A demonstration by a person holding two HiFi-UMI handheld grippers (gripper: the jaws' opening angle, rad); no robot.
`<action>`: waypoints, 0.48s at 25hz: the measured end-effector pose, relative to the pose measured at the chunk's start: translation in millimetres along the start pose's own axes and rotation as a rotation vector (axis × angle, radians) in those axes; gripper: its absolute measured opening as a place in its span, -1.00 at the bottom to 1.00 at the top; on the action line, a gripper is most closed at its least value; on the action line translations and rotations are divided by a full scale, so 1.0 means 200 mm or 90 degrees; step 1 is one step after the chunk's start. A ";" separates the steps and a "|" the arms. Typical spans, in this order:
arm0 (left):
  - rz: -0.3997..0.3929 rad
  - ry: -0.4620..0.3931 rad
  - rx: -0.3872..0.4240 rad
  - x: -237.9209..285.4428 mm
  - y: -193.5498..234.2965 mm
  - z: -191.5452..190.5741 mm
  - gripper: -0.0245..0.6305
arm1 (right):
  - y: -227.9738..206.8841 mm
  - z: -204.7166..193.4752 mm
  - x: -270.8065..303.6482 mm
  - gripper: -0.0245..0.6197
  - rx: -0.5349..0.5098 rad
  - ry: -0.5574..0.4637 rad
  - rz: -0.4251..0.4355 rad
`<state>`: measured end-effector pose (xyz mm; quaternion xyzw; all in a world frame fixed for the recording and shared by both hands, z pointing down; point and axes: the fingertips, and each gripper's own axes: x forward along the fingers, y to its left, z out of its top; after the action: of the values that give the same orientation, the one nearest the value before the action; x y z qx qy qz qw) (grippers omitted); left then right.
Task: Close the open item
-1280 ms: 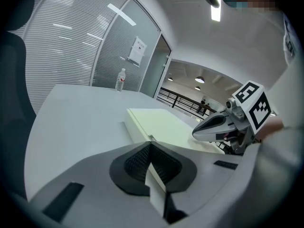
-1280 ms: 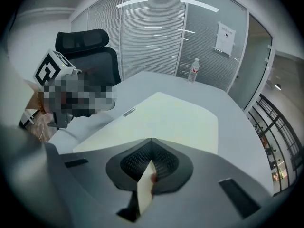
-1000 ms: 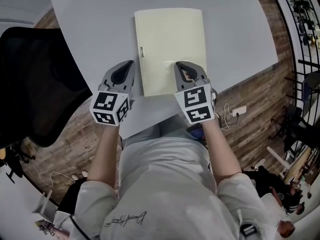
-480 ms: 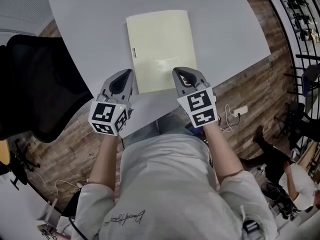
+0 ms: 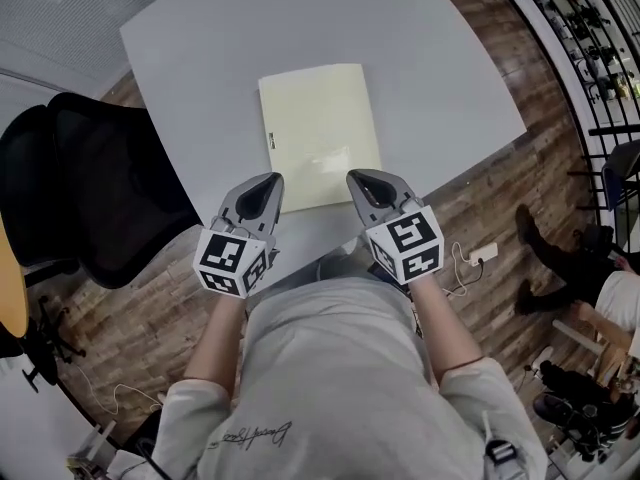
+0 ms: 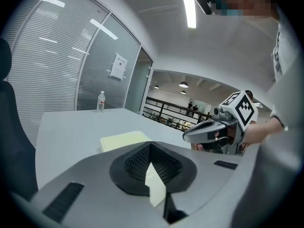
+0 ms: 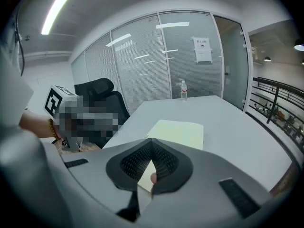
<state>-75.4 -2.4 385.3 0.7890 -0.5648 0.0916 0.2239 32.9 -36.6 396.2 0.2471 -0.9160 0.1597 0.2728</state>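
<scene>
Here, I held the left gripper and right gripper by my torso, both clenched on nothing. Just ahead, between these 2, the yellow folder lay flat on the table, long axis running away from me and neither gripper clearly nearer. It looked already shut, and its spine label was illegible.

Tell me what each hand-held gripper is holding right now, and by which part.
Nothing is held. The left hand-held gripper and right hand-held gripper have jaws together, empty; the yellow folder lies closed on the table, ahead of both.
</scene>
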 end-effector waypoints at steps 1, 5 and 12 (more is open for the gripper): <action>-0.002 -0.001 0.002 0.00 -0.02 0.01 -0.90 | 0.00 0.01 -0.02 -0.88 0.000 -0.006 0.005; 0.003 -0.011 -0.003 -0.02 -0.08 0.04 -0.90 | 0.01 0.04 -0.08 -0.89 -0.005 -0.021 0.016; 0.020 -0.019 0.007 -0.02 -0.12 0.07 -0.90 | 0.01 0.02 -0.15 -0.89 -0.001 -0.032 0.034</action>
<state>-55.6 1.7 365.3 0.7827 -0.5796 0.0864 0.2099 52.4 -26.0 376.3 0.2259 -0.9291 0.1597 0.2455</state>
